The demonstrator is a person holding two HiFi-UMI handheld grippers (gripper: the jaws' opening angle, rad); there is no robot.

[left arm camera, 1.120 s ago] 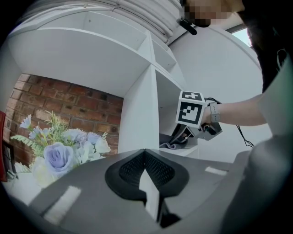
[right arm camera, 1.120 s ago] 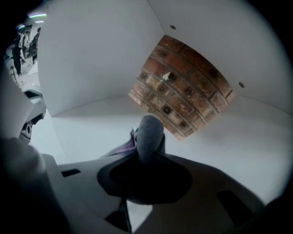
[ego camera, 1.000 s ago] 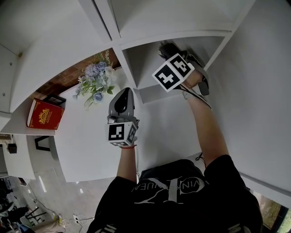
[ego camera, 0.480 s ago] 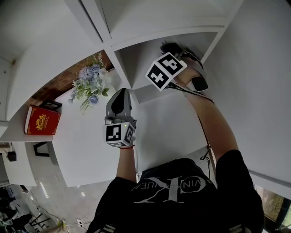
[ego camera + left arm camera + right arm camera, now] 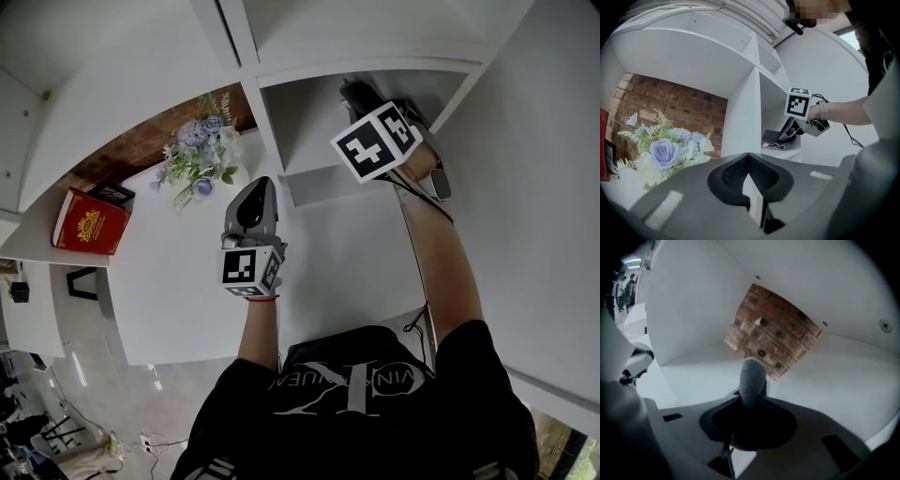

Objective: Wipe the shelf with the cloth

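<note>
My right gripper (image 5: 354, 94) reaches into a white shelf compartment (image 5: 305, 122) and is shut on a dark grey cloth (image 5: 752, 378). The cloth sticks out between the jaws and lies pressed on the shelf floor (image 5: 703, 376). From the left gripper view the cloth (image 5: 776, 140) is a crumpled heap under the right gripper (image 5: 787, 135). My left gripper (image 5: 255, 187) hovers over the white desk top (image 5: 187, 300), left of and below the compartment. It is shut with nothing in it, its jaws (image 5: 749, 161) meeting in a line.
A bouquet of pale blue flowers (image 5: 199, 159) stands on the desk by the shelf's upright. A red book (image 5: 91, 228) and a small black frame (image 5: 112, 194) lie at far left. A brick wall (image 5: 773, 329) backs the compartment.
The right gripper slid left with the cloth, then back to the right inside the compartment. The left gripper has stayed about where it was.
</note>
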